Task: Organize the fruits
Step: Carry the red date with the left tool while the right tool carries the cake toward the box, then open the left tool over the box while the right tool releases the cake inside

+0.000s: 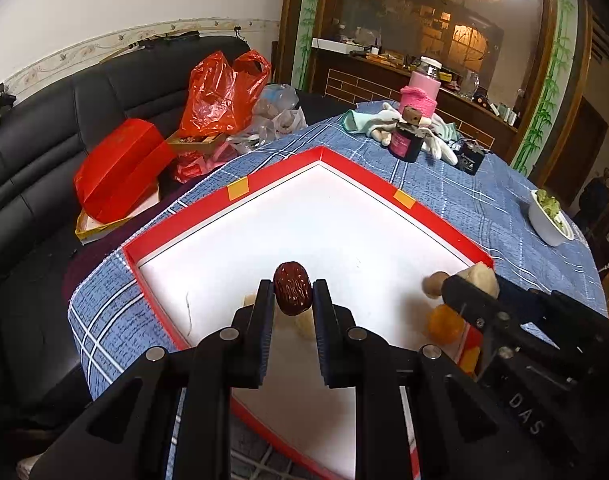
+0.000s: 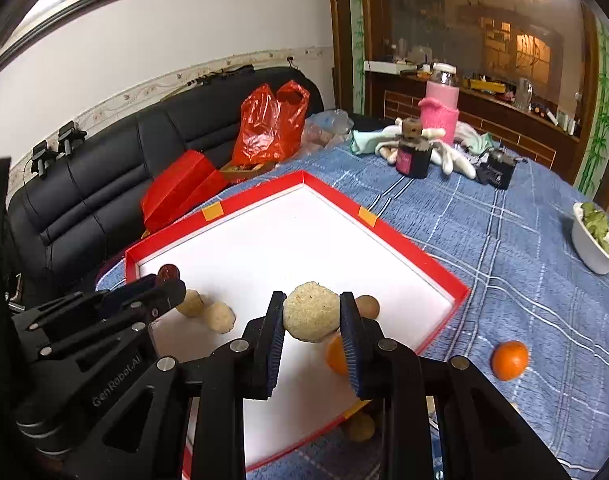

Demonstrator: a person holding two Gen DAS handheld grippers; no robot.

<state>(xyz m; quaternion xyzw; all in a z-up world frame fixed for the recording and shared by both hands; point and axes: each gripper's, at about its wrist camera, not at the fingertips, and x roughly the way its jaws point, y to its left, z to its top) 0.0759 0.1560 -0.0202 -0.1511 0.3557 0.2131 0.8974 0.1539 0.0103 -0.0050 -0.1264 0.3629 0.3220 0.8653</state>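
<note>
My left gripper (image 1: pixel 293 292) is shut on a dark red date (image 1: pixel 292 289) and holds it above the red-rimmed white tray (image 1: pixel 272 184). My right gripper (image 2: pixel 312 312) is shut on a pale peeled water chestnut (image 2: pixel 311 317) over the tray's near right part (image 2: pixel 424 256); it also shows in the left wrist view (image 1: pixel 470 286). In the tray lie two pale peeled pieces (image 2: pixel 220 317), a brown round fruit (image 2: pixel 367 306) and an orange (image 2: pixel 336 354). Another orange (image 2: pixel 510 360) lies on the blue cloth outside the tray. A tan fruit (image 2: pixel 360 426) sits by the tray's near edge.
The table has a blue checked cloth (image 2: pixel 484 240). A white bowl of greens (image 2: pixel 596 236) stands at the right edge. A dark jar (image 2: pixel 414 158), pink bottle (image 2: pixel 440 108), gloves and a black box stand at the back. A black sofa with red bags (image 2: pixel 268 124) lies left.
</note>
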